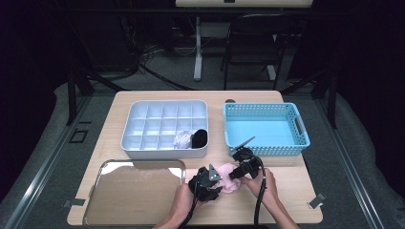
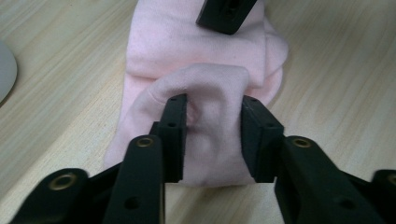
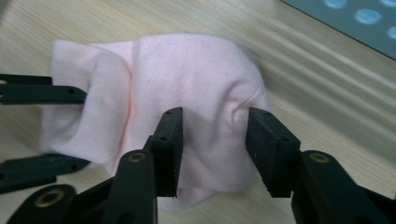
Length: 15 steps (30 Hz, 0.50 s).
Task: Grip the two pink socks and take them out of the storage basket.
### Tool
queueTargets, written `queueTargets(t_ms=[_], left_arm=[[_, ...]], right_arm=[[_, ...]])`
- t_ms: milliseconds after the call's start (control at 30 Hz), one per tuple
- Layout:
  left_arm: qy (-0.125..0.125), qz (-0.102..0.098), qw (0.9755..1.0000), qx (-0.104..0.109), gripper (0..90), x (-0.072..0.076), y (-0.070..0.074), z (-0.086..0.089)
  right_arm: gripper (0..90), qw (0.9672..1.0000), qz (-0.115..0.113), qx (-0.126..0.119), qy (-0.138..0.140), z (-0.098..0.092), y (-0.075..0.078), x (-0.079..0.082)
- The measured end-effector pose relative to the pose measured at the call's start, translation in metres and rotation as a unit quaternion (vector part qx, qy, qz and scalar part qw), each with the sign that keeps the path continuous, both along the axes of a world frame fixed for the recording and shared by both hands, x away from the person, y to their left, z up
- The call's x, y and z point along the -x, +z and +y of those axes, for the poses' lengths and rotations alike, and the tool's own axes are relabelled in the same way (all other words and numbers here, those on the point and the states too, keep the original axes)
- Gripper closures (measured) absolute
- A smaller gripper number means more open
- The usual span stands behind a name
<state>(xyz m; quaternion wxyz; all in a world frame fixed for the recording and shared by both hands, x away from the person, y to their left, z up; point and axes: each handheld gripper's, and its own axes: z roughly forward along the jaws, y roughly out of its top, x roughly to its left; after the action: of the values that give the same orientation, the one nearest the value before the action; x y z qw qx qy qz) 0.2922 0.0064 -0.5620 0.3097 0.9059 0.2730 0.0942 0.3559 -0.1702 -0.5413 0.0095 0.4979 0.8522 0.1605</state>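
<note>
A pale pink sock (image 1: 228,172) lies bunched on the wooden table near its front edge, between my two grippers. My left gripper (image 2: 215,126) pinches a raised fold of the sock (image 2: 205,84), with both pads pressed into the cloth. My right gripper (image 3: 215,140) grips the rounded bulge of the sock (image 3: 187,70) from the other side, and the fabric wrinkles at its pads. In the high view the left gripper (image 1: 217,180) and right gripper (image 1: 235,174) meet over the sock, each held in a hand.
A white compartment organizer (image 1: 162,153) stands behind, with a white sock (image 1: 182,139) and a black sock (image 1: 199,138) in its front cells. A blue basket (image 1: 267,149) sits at the right. A shiny metal tray (image 1: 133,195) lies at the front left.
</note>
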Motion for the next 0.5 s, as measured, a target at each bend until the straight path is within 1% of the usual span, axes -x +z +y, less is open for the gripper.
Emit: queueTargets(t_ms=[33, 67, 100, 133, 167, 233, 267, 300, 333, 367, 400, 433, 500], left_arm=[[0.002, -0.003, 1.0, 0.002, 68.5, 0.0, 0.0, 0.001], [0.002, -0.002, 1.0, 0.003, 70.2, 0.0, 0.0, 0.001], [0.003, -0.002, 1.0, 0.005, 71.6, 0.0, 0.0, 0.002], [0.004, -0.003, 1.0, 0.006, 73.0, 0.0, 0.001, 0.004], [0.005, -0.002, 0.9999, 0.009, 73.5, 0.0, 0.001, 0.005], [0.008, -0.003, 0.9999, 0.014, 73.8, 0.0, 0.002, 0.007], [0.01, -0.004, 0.9998, 0.016, 73.8, 0.0, 0.003, 0.009], [0.012, -0.006, 0.9997, 0.019, 73.7, 0.0, 0.005, 0.01], [0.014, -0.008, 0.9997, 0.02, 73.6, 0.001, 0.006, 0.012], [0.013, -0.008, 0.9997, 0.021, 73.5, 0.0, 0.007, 0.014], [0.017, -0.006, 0.9995, 0.026, 72.9, 0.0, 0.008, 0.015], [0.018, -0.005, 0.9995, 0.026, 72.4, 0.0, 0.008, 0.017], [0.023, -0.005, 0.9993, 0.028, 71.1, 0.0, 0.009, 0.021]], right_arm=[[60.2, 1.0, 0.002, 0.005, -0.001, 0.0, 0.0, 0.0], [62.2, 0.9999, -0.006, 0.006, -0.009, 0.002, -0.001, 0.001], [64.7, 0.9999, -0.007, 0.009, 0.0, 0.001, -0.001, 0.001], [66.8, 0.9998, -0.018, 0.013, -0.001, 0.002, -0.002, 0.001], [68.3, 0.9997, -0.019, 0.018, 0.004, 0.002, -0.002, 0.002], [72.2, 0.9997, -0.018, 0.018, 0.006, 0.002, -0.002, 0.002], [74.4, 0.9997, -0.017, 0.016, 0.006, 0.002, -0.002, 0.002], [76.1, 0.9998, -0.016, 0.007, 0.004, 0.002, -0.002, 0.002], [77.2, 0.9998, -0.014, 0.008, 0.008, 0.001, -0.002, 0.002], [77.8, 0.9997, -0.017, 0.015, 0.008, 0.0, -0.002, 0.002], [78.3, 0.9997, -0.018, 0.011, 0.008, 0.0, -0.003, 0.002], [78.4, 0.9998, -0.015, 0.013, 0.009, -0.001, -0.002, 0.001], [78.4, 0.9998, -0.016, 0.01, 0.008, -0.001, -0.002, 0.001]])
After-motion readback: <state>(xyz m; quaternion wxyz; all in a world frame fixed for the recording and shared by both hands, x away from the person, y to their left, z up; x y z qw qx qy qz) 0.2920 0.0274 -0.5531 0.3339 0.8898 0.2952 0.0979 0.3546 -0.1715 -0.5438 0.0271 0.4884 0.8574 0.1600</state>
